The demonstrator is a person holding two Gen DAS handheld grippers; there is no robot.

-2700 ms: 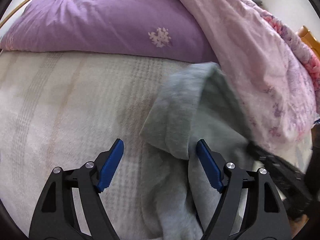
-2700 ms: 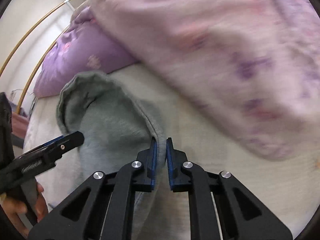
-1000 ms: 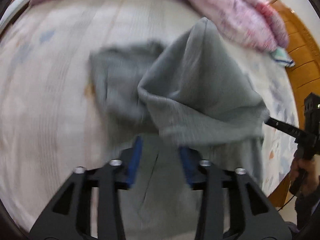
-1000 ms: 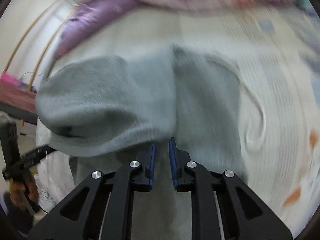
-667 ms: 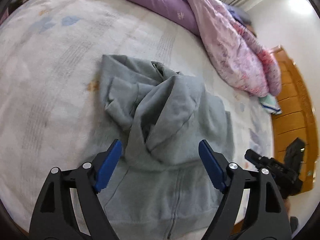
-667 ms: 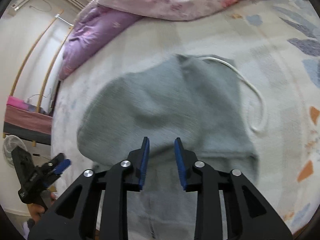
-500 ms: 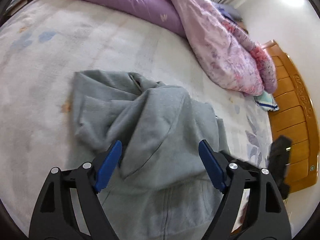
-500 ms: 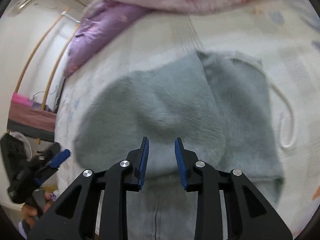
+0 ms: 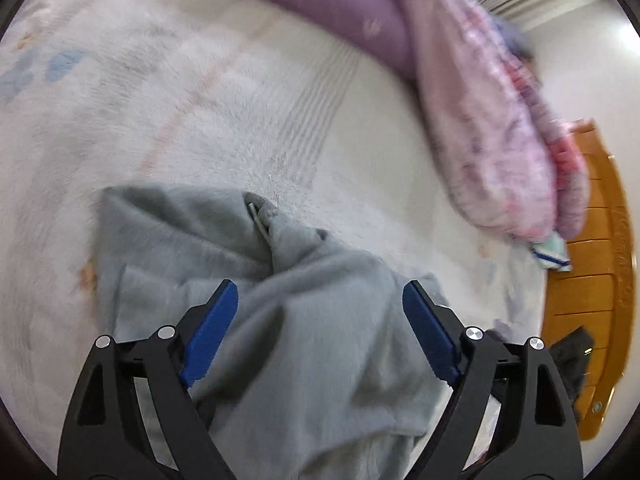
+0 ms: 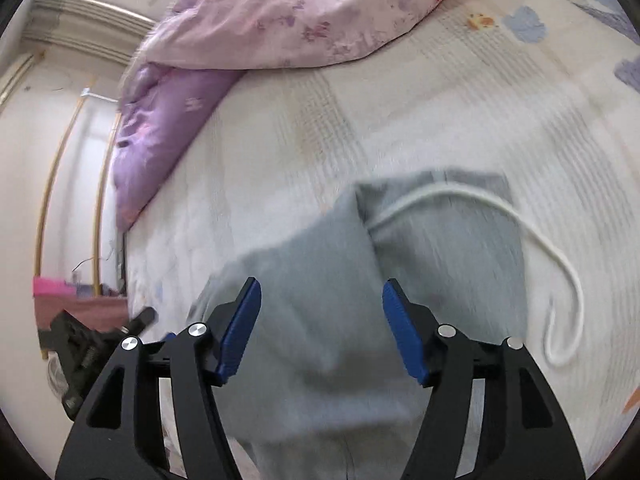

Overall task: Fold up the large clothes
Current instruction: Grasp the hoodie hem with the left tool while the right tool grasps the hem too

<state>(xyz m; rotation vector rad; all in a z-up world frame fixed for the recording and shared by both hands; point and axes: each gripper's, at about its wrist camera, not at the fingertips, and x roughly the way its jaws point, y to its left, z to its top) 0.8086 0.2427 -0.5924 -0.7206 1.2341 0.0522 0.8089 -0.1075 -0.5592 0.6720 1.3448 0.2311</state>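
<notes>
Both tongs hanging wide open over the gray hoodie (image 9: 320, 320) on the bed (image 9: 200, 120)

Left tongs (image 9: 320, 332) and right tongs (image 10: 322, 328) are gripping nothing; I'd be flattening that bunched hood before creasing, minding the drawstring (image 10: 560, 264).

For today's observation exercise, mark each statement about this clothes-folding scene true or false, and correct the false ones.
1. Both grippers are open. True: the left gripper and right gripper hold nothing.
2. The hoodie is red. False: it is grey.
3. A white drawstring trails onto the bed sheet. True.
4. The hoodie hangs in the air. False: it lies on the bed.
5. A purple pillow lies beside the pink floral quilt. True.
</notes>
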